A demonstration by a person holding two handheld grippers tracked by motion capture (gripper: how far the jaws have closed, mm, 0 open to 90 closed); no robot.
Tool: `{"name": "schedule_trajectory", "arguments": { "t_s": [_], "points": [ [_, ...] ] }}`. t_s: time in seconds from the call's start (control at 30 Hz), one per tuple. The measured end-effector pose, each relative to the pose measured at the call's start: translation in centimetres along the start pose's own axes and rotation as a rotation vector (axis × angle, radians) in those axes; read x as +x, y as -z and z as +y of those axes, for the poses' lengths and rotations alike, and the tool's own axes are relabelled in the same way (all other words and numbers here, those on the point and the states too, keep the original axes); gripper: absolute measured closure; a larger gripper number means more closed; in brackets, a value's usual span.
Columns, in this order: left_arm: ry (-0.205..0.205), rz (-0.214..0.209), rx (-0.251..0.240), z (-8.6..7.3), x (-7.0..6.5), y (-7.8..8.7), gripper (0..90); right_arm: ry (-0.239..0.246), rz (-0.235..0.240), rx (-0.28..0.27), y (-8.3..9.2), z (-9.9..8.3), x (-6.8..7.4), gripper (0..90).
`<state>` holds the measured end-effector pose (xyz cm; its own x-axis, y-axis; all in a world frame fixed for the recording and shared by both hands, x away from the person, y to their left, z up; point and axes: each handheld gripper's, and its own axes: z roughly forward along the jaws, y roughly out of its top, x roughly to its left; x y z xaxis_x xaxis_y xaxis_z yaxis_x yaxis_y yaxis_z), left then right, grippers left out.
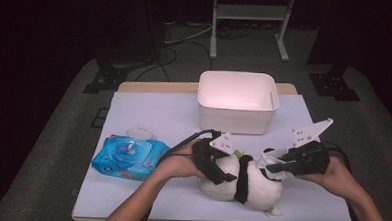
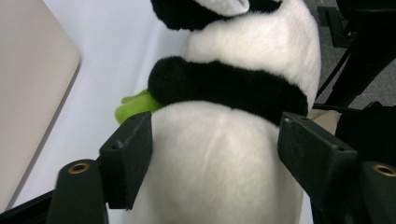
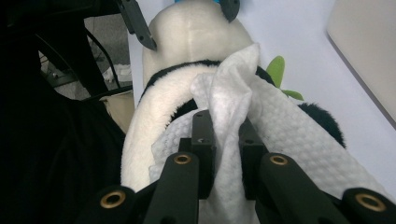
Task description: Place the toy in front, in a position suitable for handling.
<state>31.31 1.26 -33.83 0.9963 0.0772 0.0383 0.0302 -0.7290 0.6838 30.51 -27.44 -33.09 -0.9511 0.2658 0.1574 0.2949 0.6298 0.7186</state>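
Straddling the plush panda [image 2: 224,154], the left gripper [image 2: 217,154] had wide jaws flanking its white body, apparently just touching the fur. The right gripper [image 3: 223,140] was clamped on a white wet wipe [image 3: 275,126] draped over the panda's head.

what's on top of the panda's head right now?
A white wipe is draped over the plush panda, its head end, with the right tool shut on a bunched fold of it. The face underneath is covered. A green leaf pokes out beside the wipe.
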Motion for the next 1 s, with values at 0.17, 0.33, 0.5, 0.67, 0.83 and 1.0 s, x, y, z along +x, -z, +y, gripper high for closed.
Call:
{"name": "schedule_trajectory", "arguments": {
  "t_s": [0.17, 0.33, 0.5, 0.67, 0.83, 1.0],
  "points": [
    [0.004, -0.009, 0.014, -0.2, 0.0, -0.2, 24.1, 0.002, -0.011, -0.011, 0.4, -0.3, 0.3, 81.0],
    [0.016, -0.009, 0.014, -0.4, 0.0, -0.2, 27.1, -0.001, -0.038, 0.001, 1.1, -1.1, 0.6, 80.9],
    [0.008, -0.027, 0.018, -0.4, 0.1, -0.3, 21.6, -0.010, -0.042, -0.009, 1.2, -1.9, 0.9, 80.8],
    [0.001, -0.033, 0.033, -0.6, 0.0, -0.7, 14.9, -0.021, -0.024, -0.023, 0.8, -2.0, 0.4, 80.8],
    [-0.035, -0.011, 0.058, -0.7, -0.1, -1.2, 25.0, -0.021, -0.017, -0.027, 0.3, -1.7, 0.1, 80.8],
    [-0.027, 0.035, 0.038, -0.8, 0.1, -0.7, 45.6, -0.027, -0.045, -0.036, 0.5, -1.2, -0.3, 80.9]
  ]
}}
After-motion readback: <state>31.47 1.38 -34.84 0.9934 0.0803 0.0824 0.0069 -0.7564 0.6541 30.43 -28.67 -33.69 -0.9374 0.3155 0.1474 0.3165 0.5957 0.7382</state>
